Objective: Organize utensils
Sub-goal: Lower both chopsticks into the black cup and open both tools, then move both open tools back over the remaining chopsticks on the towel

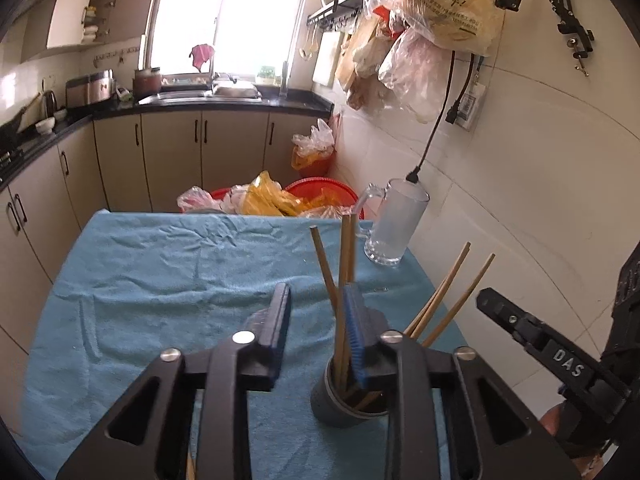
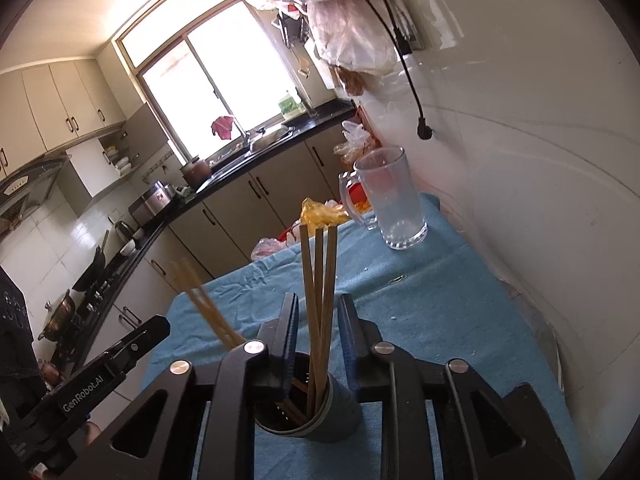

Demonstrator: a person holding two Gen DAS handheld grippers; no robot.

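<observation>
- Right wrist view: my right gripper [image 2: 318, 332] has jaws spread around three chopsticks [image 2: 319, 280], not pinching, low center.
- They lean in the dark cup [image 2: 316, 420], so they're stowed upright.
- My left gripper [image 1: 316, 320] is spread too.
- Farther up, the glass mug [image 2: 390, 204] guards the cloth's [image 2: 440, 320] far edge; open room lies upper left.

The chopsticks [image 2: 318, 280] look like pale, matt wood or bamboo. Their holder [image 2: 320, 420] seems matt grey plastic, though it is half hidden. A wrinkled, soft blue cloth [image 1: 160, 272] covers the table. At its far right corner, the mug [image 2: 390, 200] is clear, glossy glass.
</observation>
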